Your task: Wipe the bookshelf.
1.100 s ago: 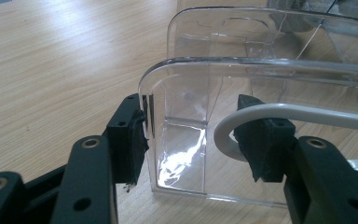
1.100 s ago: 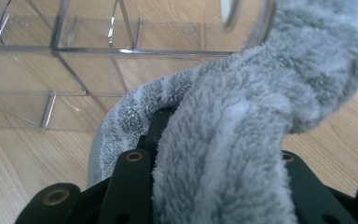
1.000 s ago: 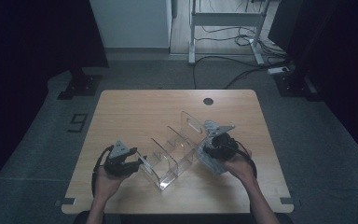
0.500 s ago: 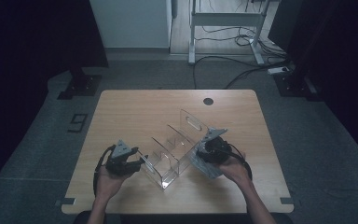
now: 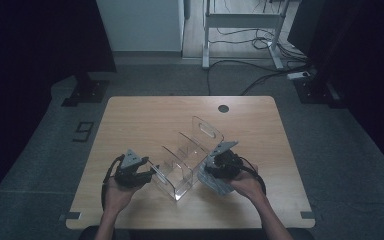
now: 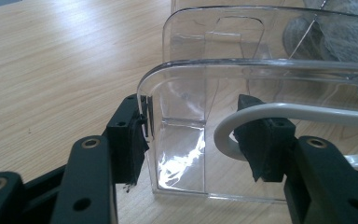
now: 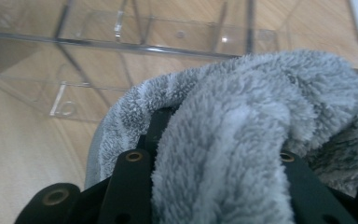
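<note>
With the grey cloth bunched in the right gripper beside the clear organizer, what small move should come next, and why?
Probably press the grey cloth onto the clear organizer's near wall and wipe: the right gripper holds it just beside that wall, while the left gripper clamps the end panel.

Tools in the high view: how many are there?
2. The left tool is at the near end of the clear acrylic organizer; the right tool, bunched in a grey cloth, is at its right side.
</note>
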A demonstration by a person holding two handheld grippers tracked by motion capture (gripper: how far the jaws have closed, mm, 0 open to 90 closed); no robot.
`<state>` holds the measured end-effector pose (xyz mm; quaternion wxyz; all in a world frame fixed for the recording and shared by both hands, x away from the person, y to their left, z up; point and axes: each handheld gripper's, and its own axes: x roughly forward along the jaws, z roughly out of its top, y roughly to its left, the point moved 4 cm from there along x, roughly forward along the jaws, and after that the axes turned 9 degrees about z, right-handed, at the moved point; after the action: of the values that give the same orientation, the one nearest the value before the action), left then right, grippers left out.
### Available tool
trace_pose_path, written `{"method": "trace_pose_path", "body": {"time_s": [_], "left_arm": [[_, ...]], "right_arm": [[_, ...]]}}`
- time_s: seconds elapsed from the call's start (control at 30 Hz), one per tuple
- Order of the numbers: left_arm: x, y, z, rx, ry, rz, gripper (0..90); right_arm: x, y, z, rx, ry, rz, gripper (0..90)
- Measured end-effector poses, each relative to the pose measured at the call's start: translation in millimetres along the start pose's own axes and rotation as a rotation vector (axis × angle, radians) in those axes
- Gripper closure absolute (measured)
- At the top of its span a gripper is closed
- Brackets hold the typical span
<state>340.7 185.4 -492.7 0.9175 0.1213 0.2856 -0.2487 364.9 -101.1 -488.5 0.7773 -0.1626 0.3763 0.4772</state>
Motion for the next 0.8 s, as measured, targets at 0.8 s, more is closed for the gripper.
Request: {"method": "trace_pose_path", "body": {"time_s": [0.8], "left_arm": [[5.0, 2.2, 3.5, -0.020, 0.008, 0.041, 45.0]], "right_arm": [[17.3, 51.4, 12.7, -0.077, 0.023, 0.151, 64.7]]}}
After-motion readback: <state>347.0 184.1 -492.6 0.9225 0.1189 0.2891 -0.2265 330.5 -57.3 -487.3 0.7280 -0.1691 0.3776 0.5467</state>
